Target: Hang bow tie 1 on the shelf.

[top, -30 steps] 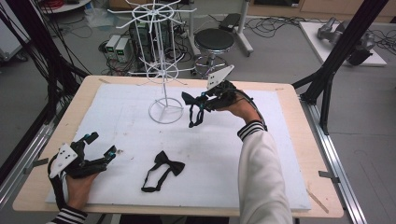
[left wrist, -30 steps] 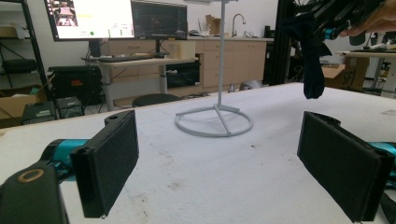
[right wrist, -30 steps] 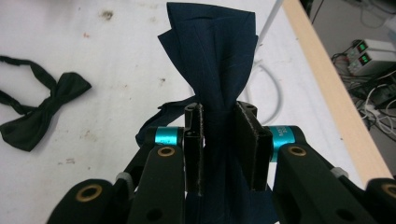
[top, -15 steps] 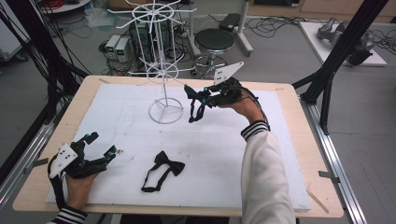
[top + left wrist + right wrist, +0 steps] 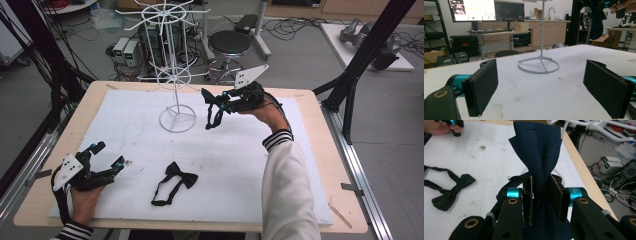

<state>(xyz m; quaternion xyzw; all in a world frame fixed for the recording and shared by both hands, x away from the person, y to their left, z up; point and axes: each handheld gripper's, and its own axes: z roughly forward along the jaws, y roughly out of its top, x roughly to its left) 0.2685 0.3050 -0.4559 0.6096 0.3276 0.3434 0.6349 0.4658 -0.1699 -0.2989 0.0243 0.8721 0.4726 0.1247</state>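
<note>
White foam mat [image 5: 240, 165] across the table, wire rack [image 5: 176, 65] upright at its far side. Beside the rack, in the air, the right gripper [image 5: 543, 192] is clenched on the navy bow tie [image 5: 537, 147] at its knot, long axis running away along the jaws. Left gripper [image 5: 541, 87] rests wide open, nothing between its pads. Black bow tie [image 5: 176, 181] lies flat near the front edge. No lettering I can read.

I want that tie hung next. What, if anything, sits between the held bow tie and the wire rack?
Nothing visible: the navy bow tie in the right gripper hangs beside the wire rack, open air between.
</note>
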